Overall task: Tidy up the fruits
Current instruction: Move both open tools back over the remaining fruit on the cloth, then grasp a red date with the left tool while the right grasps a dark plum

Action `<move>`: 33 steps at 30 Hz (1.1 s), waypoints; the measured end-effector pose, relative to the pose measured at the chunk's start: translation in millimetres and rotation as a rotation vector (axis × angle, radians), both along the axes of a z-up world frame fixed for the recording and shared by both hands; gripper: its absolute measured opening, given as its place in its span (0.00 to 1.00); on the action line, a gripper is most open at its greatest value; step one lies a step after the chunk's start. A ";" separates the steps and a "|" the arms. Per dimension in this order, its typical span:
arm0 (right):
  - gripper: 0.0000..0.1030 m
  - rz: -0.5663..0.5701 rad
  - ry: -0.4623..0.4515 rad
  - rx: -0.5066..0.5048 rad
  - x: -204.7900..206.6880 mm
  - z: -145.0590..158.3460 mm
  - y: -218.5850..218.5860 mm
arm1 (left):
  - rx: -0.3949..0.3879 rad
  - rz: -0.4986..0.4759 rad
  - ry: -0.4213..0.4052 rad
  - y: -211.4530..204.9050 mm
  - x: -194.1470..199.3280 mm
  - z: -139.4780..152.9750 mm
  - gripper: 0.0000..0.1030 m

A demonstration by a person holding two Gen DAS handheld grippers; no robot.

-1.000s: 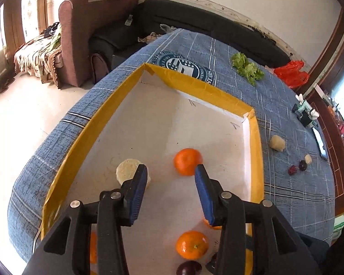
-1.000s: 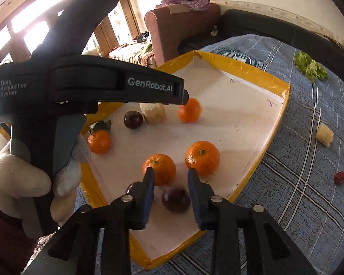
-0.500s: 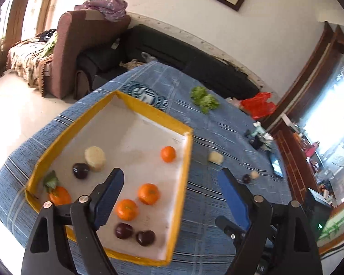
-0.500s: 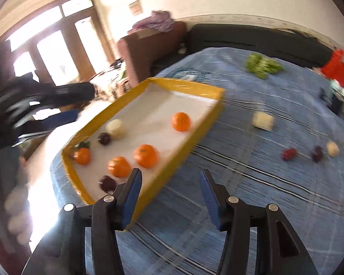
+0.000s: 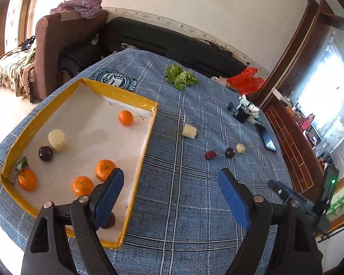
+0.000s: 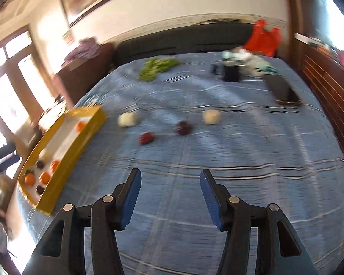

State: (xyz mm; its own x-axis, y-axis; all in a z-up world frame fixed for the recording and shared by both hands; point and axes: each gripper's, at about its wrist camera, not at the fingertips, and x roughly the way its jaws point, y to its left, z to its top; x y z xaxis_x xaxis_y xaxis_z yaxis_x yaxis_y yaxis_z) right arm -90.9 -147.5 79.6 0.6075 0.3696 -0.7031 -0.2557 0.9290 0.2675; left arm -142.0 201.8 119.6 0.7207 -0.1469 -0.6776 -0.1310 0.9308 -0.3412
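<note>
The left gripper [image 5: 170, 198] hangs above the blue plaid tabletop [image 5: 185, 183] with its fingers [image 5: 109, 196] spread wide and nothing between them. One of its fingers overlaps the near right part of the yellow-rimmed tray [image 5: 141, 160]. In the tray lie four oranges: one near the far wall [image 5: 125, 117], two side by side near the front [image 5: 104, 170] [image 5: 82, 185], and one with a green leaf in the left corner [image 5: 27, 182]. A dark plum [image 5: 45, 153] sits touching a pale peeled chunk [image 5: 56, 141], and another dark fruit [image 5: 107, 222] shows partly behind the left finger.

Outside the tray, on the cloth, a pale chunk [image 5: 189, 131] lies just right of the tray's wall. Farther right, a red fruit [image 5: 210, 154], a dark plum [image 5: 229, 152] and a small pale piece [image 5: 240, 148] lie in a loose row. A bunch of lettuce [image 5: 180, 77] rests at the far end, and a phone [image 5: 268, 138] lies near the right edge.

The right gripper [image 6: 169, 198] hovers over bare cloth, fingers [image 6: 209, 198] spread and holding nothing. Its view is blurred; the red fruit [image 6: 146, 138] and dark plum [image 6: 183, 127] lie well ahead of it.
</note>
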 end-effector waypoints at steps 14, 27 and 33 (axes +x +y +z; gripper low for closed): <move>0.60 -0.037 0.081 0.077 94.8 -28.3 13.2 | 0.092 -0.098 0.036 -39.8 29.1 -25.6 0.55; 0.41 -0.030 0.084 -0.025 137.1 -69.2 55.7 | 0.197 -0.195 0.101 -69.8 90.1 -51.0 0.55; 0.28 0.000 0.080 0.036 136.1 -68.0 48.8 | 0.221 -0.259 0.124 -96.6 126.8 -67.1 0.55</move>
